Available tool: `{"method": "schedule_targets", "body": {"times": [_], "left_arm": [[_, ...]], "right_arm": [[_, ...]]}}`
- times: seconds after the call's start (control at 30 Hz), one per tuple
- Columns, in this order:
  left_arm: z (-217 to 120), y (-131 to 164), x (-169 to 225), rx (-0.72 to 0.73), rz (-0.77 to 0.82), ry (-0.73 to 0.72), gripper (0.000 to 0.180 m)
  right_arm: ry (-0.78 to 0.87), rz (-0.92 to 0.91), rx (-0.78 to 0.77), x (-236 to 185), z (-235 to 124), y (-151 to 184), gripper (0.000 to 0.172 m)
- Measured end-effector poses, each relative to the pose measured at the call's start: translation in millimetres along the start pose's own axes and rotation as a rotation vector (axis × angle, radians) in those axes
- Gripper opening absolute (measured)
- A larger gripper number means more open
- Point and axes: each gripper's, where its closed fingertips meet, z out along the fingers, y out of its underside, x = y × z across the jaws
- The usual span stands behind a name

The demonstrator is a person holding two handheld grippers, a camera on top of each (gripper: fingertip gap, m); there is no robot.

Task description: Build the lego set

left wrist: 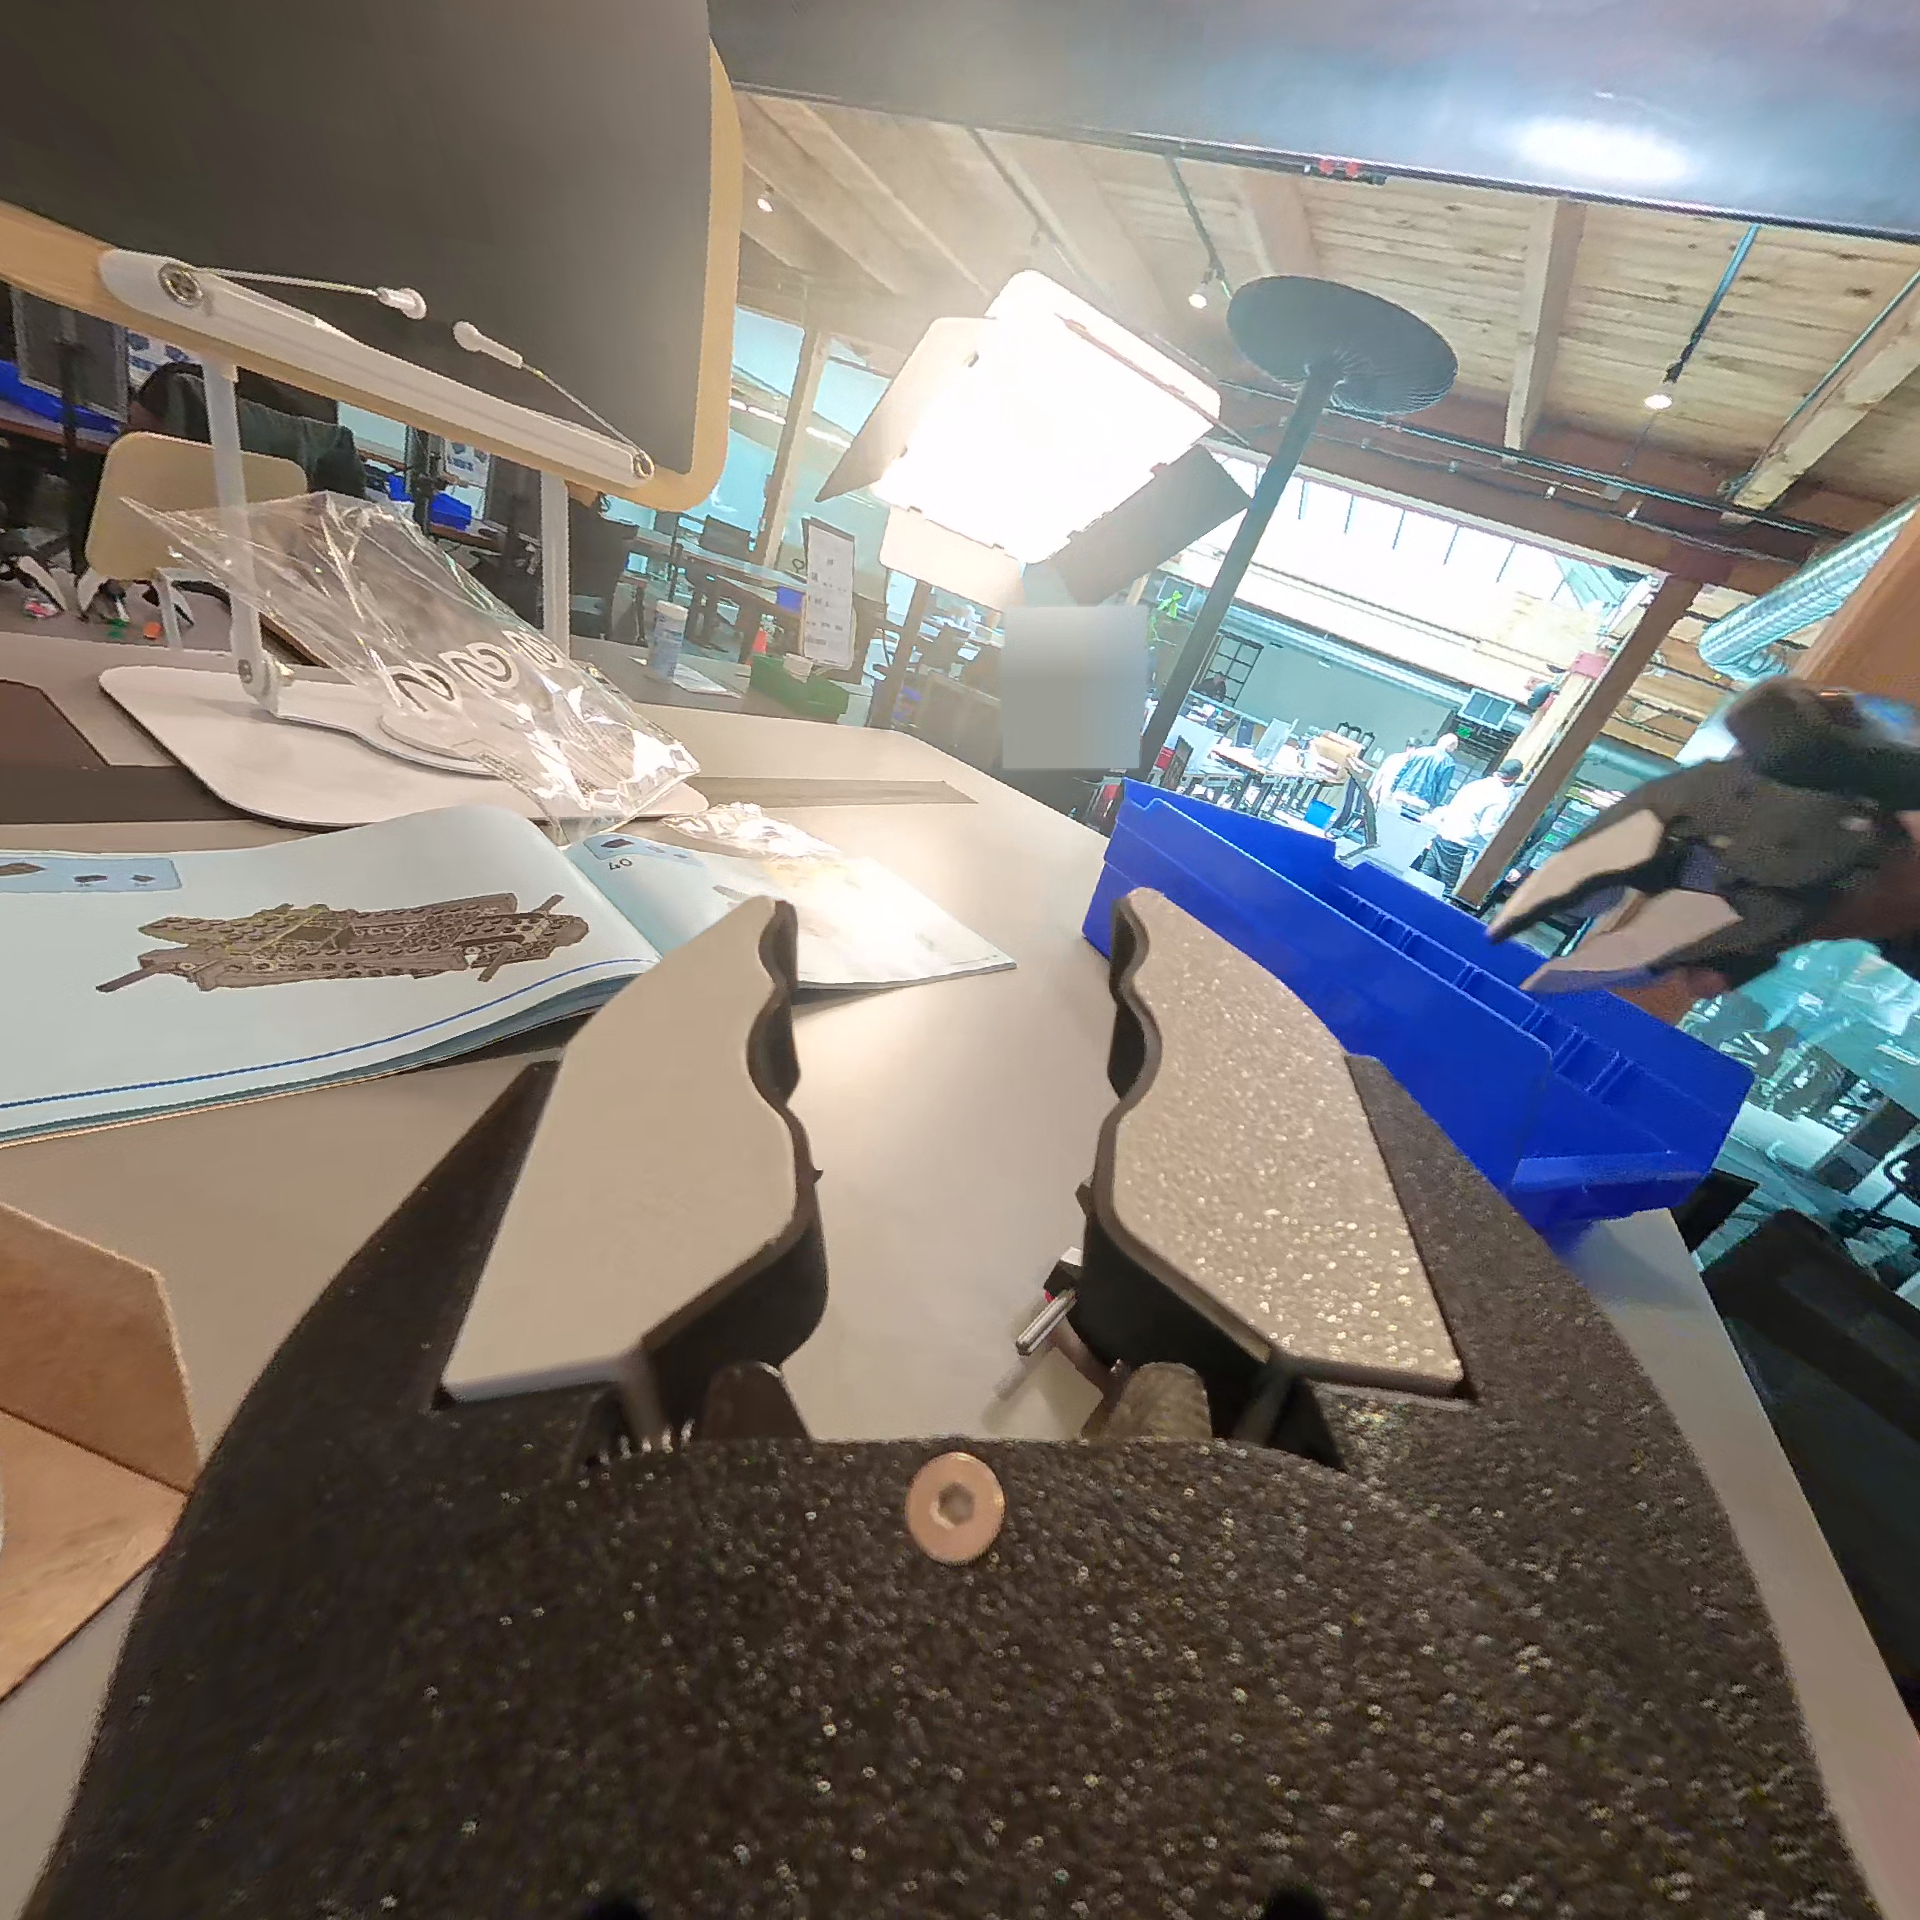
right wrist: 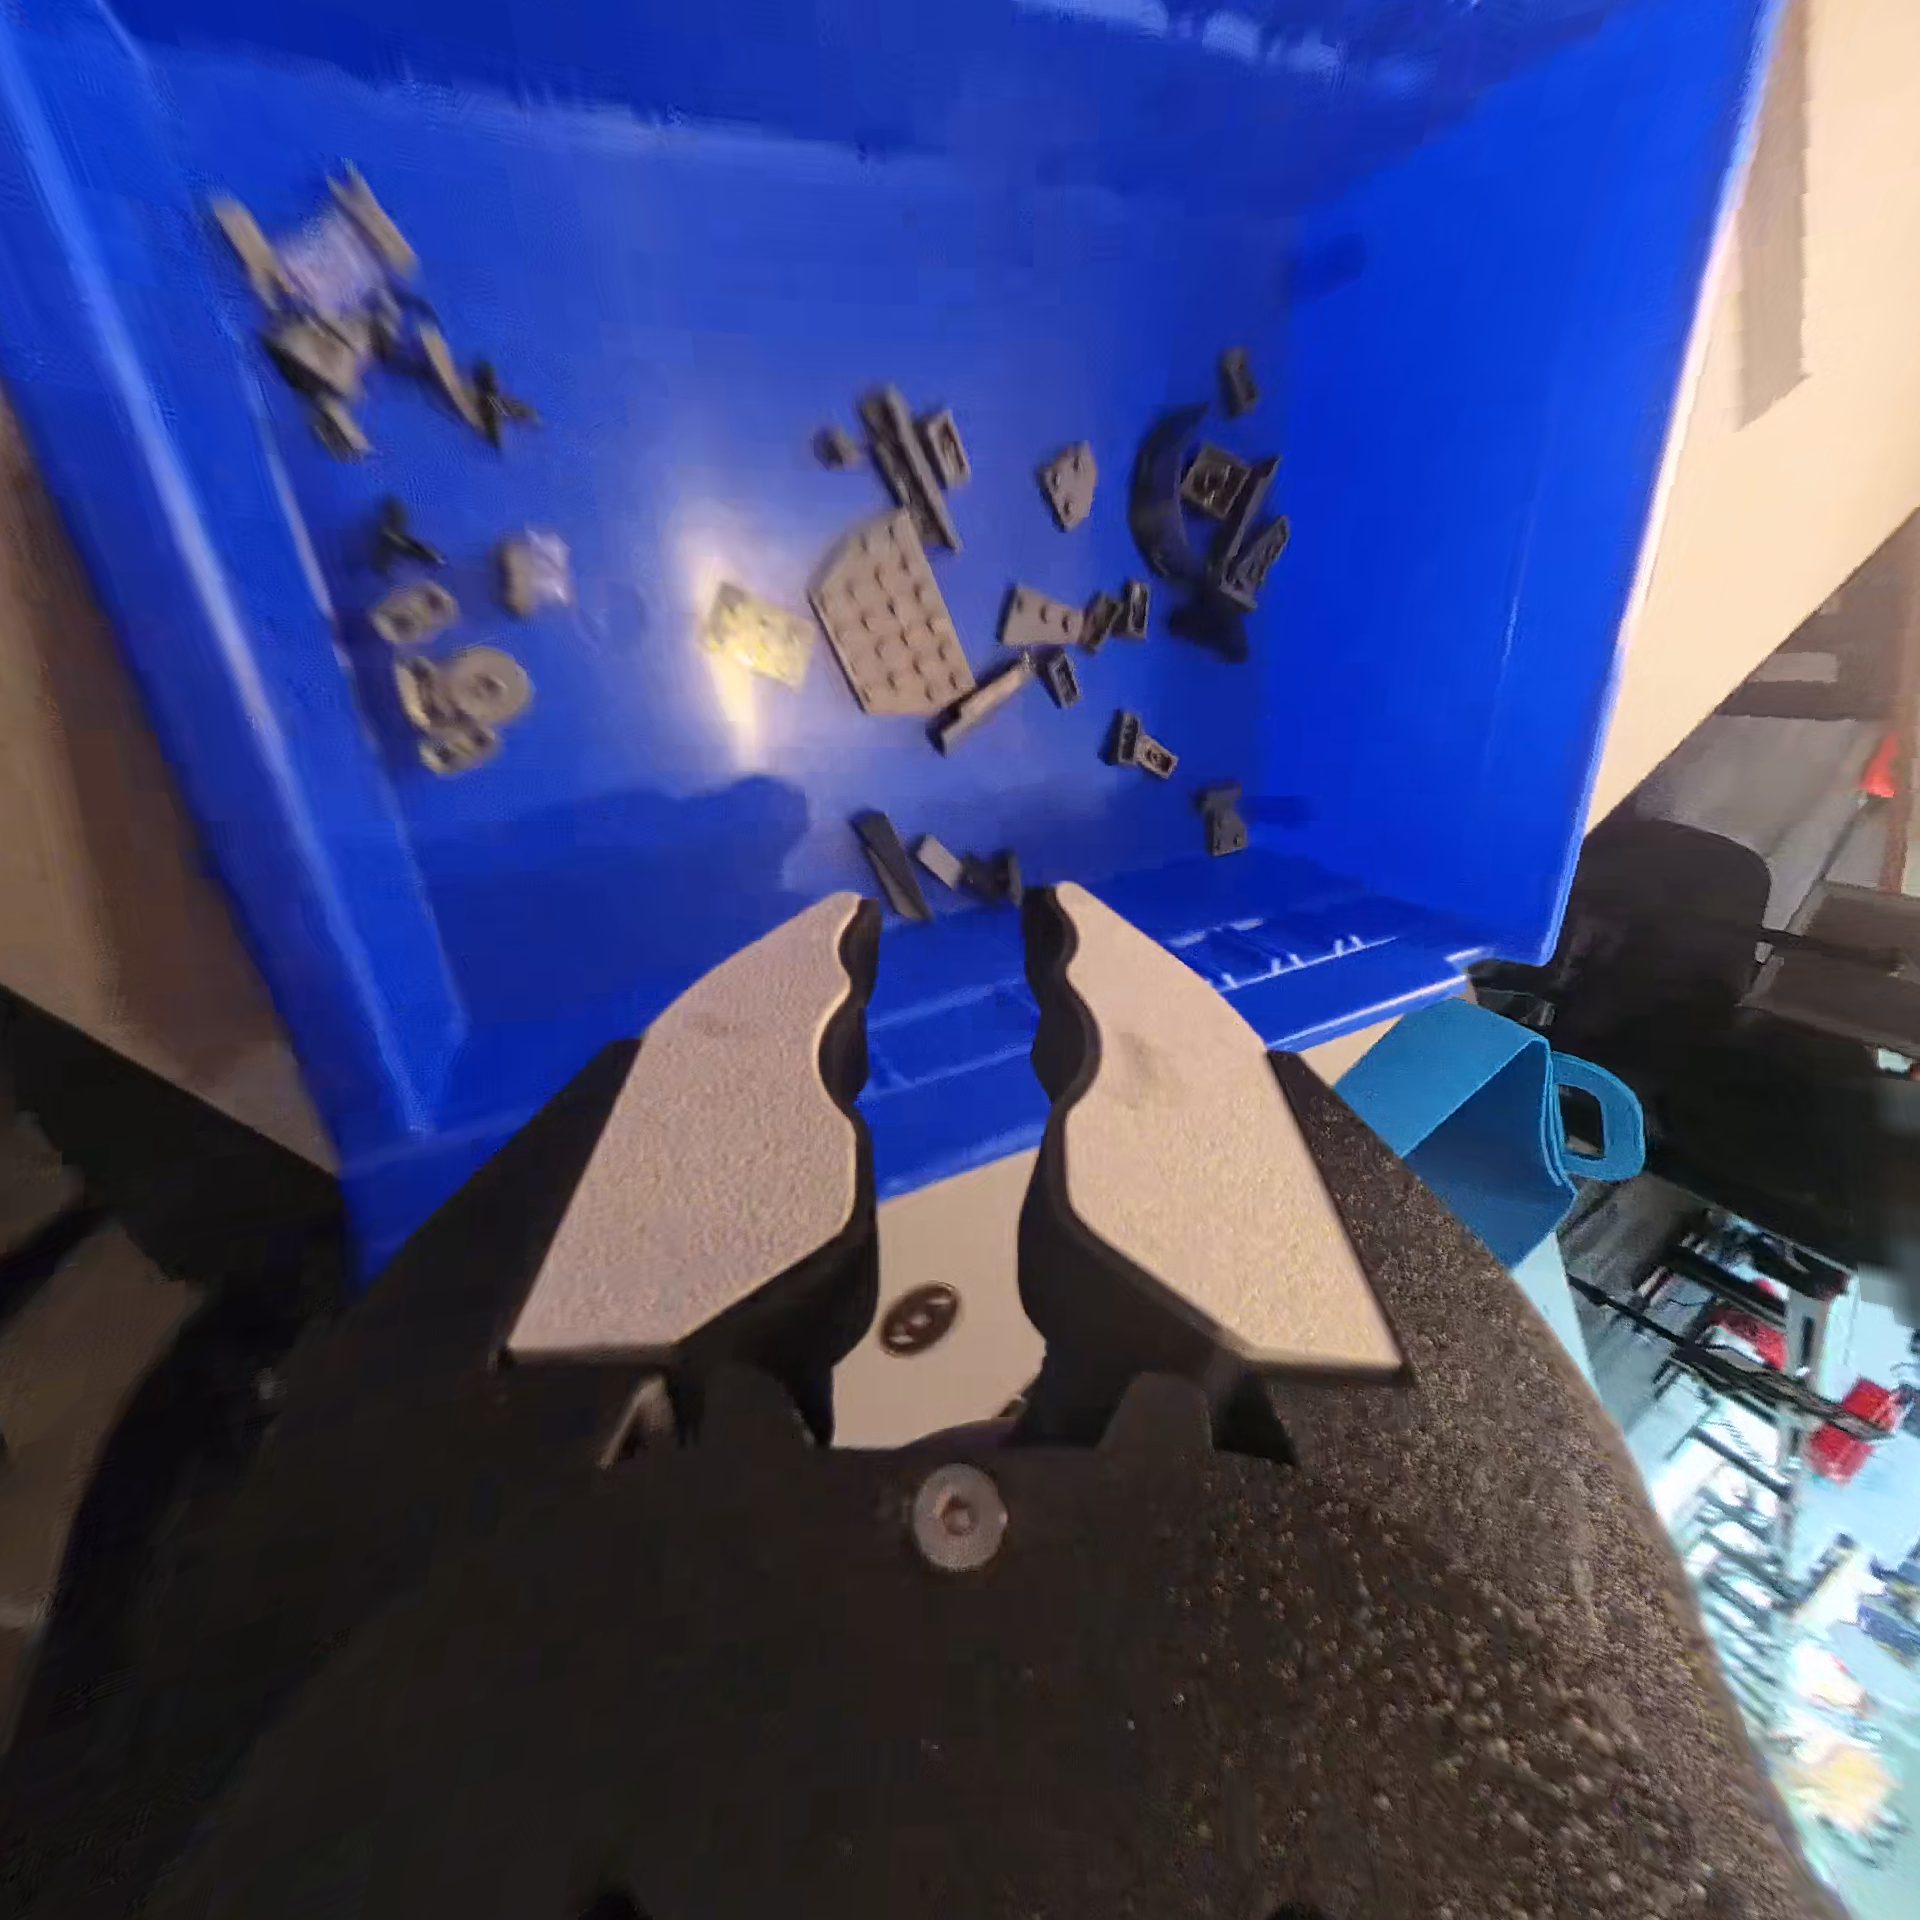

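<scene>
I am holding my left gripper [left wrist: 951, 925] low over the grey table [left wrist: 935, 1143], its fingers standing wide apart with only bare tabletop showing between them. An open instruction booklet [left wrist: 312, 935] is lying just beyond my left fingertip, and a crumpled clear plastic bag [left wrist: 436, 644] is resting past it against the white foot of a tilted stand [left wrist: 239, 748]. A smaller clear bag [left wrist: 748, 831] is sitting on the booklet's far page. To the right of my fingers a blue bin [left wrist: 1403, 997] is standing on the table, and my other gripper is hovering above its far side, blurred.

I am pointing my right gripper [right wrist: 951, 914] down into that blue bin [right wrist: 727, 260], over its near wall. Its fingers are standing partly apart, nothing is pressed between the pads, and blue plastic is showing through the gap. A few small dark pieces [right wrist: 935, 862] are lying on the bin floor just beyond my fingertips. Farther in, a large grey studded plate [right wrist: 894, 623] is lying near the middle, with a pale yellowish piece [right wrist: 758, 634] beside it and more grey bits scattered to both sides. A blue strap [right wrist: 1496, 1122] is lying on the table outside the bin's near right corner.
</scene>
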Motion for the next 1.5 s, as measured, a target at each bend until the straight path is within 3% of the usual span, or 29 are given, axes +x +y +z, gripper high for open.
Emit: {"method": "schedule_targets", "body": {"times": [0.23, 0.3, 0.4, 0.53, 0.7, 0.9, 1.07, 1.27, 1.4, 1.5], "left_arm": [[-0.6, -0.4, 1.4, 0.003, -0.004, 0.015, 0.058], [-0.9, -0.6, 2.0, 0.005, -0.002, 0.017, 0.058], [-1.0, -0.7, 2.7, 0.006, 0.002, 0.017, 0.058], [-1.1, -0.7, 3.2, 0.006, 0.005, 0.017, 0.058], [-0.4, -0.1, 3.2, 0.001, 0.004, 0.017, 0.058], [0.3, 0.5, 3.1, -0.004, 0.003, 0.017, 0.058], [-0.3, -0.1, 2.9, 0.001, 0.002, 0.014, 0.058], [-0.2, 0.0, 2.2, 0.000, 0.001, 0.010, 0.058], [1.6, 1.8, 1.4, -0.015, -0.002, 0.006, 0.058], [3.3, 3.2, 0.0, -0.027, -0.011, 0.004, 0.058]], "right_arm": [[-0.401, -0.156, -0.265, 25.6, 50.5, 12.7, 0.020], [-0.483, -0.161, -0.404, 23.8, 58.5, 21.0, 0.020], [-0.529, -0.172, -0.607, 22.8, 68.2, 34.1, 0.021], [-0.543, -0.179, -0.728, 18.3, 81.2, 39.6, 0.021], [-0.508, -0.159, -0.788, 19.9, 95.3, 47.1, 0.020], [-0.536, -0.107, -0.788, 20.5, 99.2, 47.1, 0.007], [-0.526, -0.053, -0.666, 23.4, 88.1, 29.9, 0.005], [-0.370, 0.117, -0.182, 11.0, 12.8, -49.0, 0.004], [-0.395, 0.226, 0.176, -62.1, -48.3, -109.0, 0.004], [-0.449, 0.259, 0.304, -132.3, -56.1, -147.0, 0.004]]}}
